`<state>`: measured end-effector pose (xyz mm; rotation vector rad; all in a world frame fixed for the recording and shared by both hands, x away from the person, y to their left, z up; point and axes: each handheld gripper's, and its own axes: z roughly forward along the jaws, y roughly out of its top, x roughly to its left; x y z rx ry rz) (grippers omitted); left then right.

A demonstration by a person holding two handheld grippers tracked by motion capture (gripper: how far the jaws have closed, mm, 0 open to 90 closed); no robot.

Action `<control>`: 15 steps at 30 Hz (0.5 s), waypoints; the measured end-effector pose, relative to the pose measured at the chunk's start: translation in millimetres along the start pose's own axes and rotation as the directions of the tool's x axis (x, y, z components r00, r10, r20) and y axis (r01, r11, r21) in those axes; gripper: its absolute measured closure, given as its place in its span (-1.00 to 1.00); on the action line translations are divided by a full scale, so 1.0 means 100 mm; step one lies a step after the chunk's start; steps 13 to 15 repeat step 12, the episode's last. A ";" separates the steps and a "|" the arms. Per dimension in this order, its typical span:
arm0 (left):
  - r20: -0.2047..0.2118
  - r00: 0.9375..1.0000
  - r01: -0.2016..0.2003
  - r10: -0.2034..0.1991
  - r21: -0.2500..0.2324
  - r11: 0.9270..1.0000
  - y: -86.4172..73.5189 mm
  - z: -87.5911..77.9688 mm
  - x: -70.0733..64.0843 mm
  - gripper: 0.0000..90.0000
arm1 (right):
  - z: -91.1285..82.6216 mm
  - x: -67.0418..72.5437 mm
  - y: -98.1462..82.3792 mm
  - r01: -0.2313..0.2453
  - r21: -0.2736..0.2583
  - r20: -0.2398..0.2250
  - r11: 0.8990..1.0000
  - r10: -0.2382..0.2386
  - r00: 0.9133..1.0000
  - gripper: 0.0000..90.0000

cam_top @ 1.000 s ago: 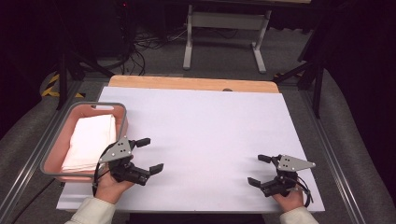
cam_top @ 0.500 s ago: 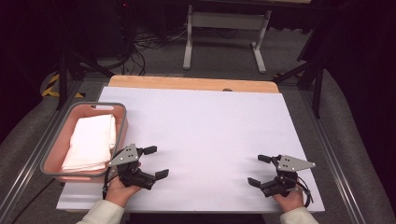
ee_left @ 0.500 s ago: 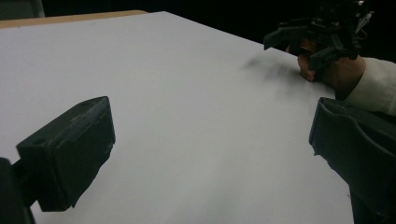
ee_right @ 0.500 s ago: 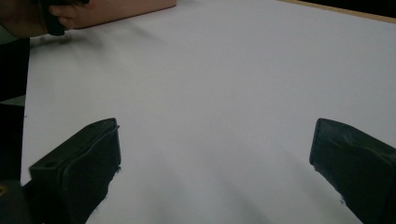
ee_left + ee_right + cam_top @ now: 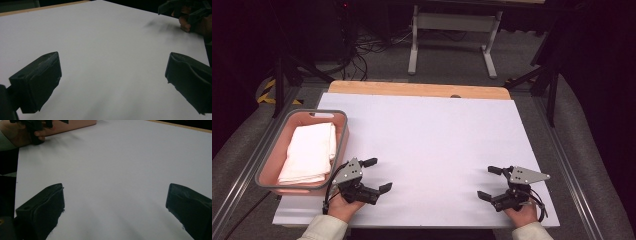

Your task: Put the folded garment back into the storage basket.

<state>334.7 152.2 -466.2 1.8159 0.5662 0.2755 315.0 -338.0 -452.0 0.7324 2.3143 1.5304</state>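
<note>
the left gripper [image 5: 377, 175] rests at the near left of the white sheet covering the table [image 5: 427, 145], held in the person's left hand [image 5: 343, 206]. its two black jaws stand wide apart with nothing between them and point to the right across the sheet. the right gripper [image 5: 490, 183] sits at the near right, in the right hand [image 5: 521, 215], jaws also spread wide and empty, pointing left toward the other one. just beside the left gripper, at the left edge of the table, stands a pink rectangular plastic basket with a grey rim [image 5: 271, 169]. its long axis runs away from the person. inside lies a folded white cloth [image 5: 311, 152], lying along the same direction. i can read no label or writing on anything.
</note>
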 end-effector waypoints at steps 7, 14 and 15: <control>-0.001 1.000 0.005 -0.005 0.002 1.000 0.00 0.00 0.00 -0.97 | 0.00 0.00 0.00 0.000 -0.001 0.000 1.000 0.000 1.000 -0.94; 0.001 0.999 0.047 -0.047 -0.024 0.999 -0.01 -0.02 0.03 -0.98 | 0.00 -0.01 0.00 -0.005 -0.006 0.001 1.000 0.005 1.000 -0.94; 0.001 0.999 0.047 -0.047 -0.024 0.999 -0.01 -0.02 0.03 -0.98 | 0.00 -0.01 0.00 -0.005 -0.006 0.001 1.000 0.005 1.000 -0.94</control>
